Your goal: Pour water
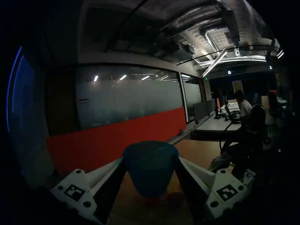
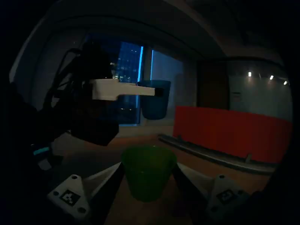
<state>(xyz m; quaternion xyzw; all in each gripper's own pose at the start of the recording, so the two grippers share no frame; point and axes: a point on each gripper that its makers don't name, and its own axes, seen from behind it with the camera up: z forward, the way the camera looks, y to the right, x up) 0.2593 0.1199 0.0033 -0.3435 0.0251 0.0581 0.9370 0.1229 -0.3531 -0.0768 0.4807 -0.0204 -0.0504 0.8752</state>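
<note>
Now, we squeeze a blue cup with our left fingers, cup upright over the brown bench, we squeeze a green cup with our right fingers, upright too, blue cup held higher and farther off, the two cups apart

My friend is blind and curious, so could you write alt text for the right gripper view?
A green plastic cup sits upright, clamped in the white right gripper, over a wooden tabletop. Farther off, the left gripper holds a blue plastic cup higher up, before a dark window.
</note>
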